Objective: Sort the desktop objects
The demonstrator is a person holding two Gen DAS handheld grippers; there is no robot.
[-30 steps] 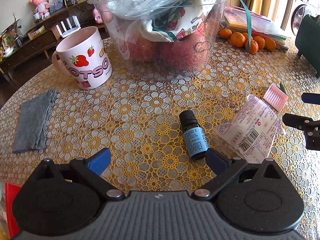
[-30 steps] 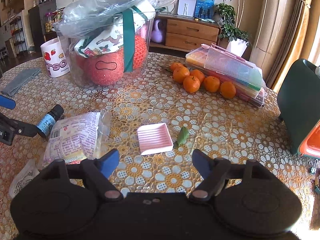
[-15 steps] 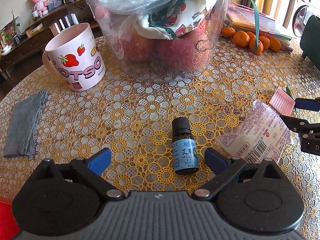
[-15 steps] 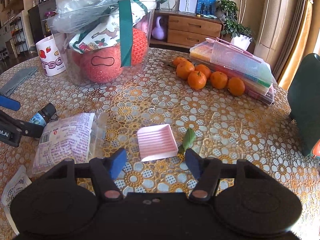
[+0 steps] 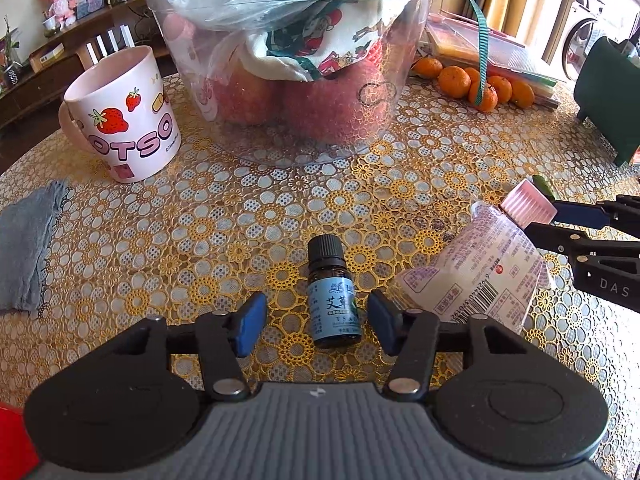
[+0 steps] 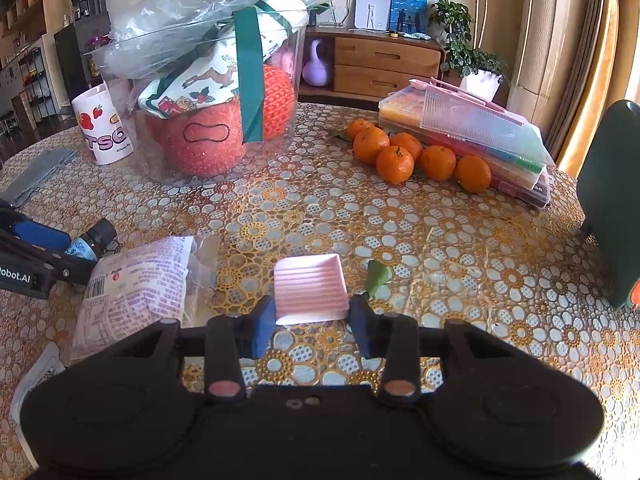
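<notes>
Left tongs (image 5: pixel 316 322): jaws have just been closing and stand about half open around the small dark bottle (image 5: pixel 334 300); the right pad sits just beside the bottle, the left pad shows a clear gap, so no grip yet.
Right tongs (image 6: pixel 312 322): jaws have just been closing on the pink ribbed tray (image 6: pixel 310 290); both pads sit at its near corners, apparently touching, though a firm hold cannot be told.
Bottle: lying on the table (image 5: pixel 240 216), cap toward 12 o'clock, label up, between the left pads.
Tray: flat on the table, with a green leaf (image 6: pixel 378 276) just beside it at 2 o'clock.
Snack packet (image 6: pixel 136 292): lying untouched between bottle and tray, at 9 o'clock from the tray.
Other things: mug (image 5: pixel 124 120) at 10 o'clock from the bottle, clear tub (image 5: pixel 296 64) at 12 o'clock, grey cloth (image 5: pixel 24 248) at 9 o'clock, tangerines (image 6: pixel 416 156) at 1 o'clock from the tray.
Progress: early, by my reading; nothing looks gathered or placed yet, and both picks are only starting.
Left to do: finish both grasps, lift, carry each item to its place, then deal with the packet.
</notes>
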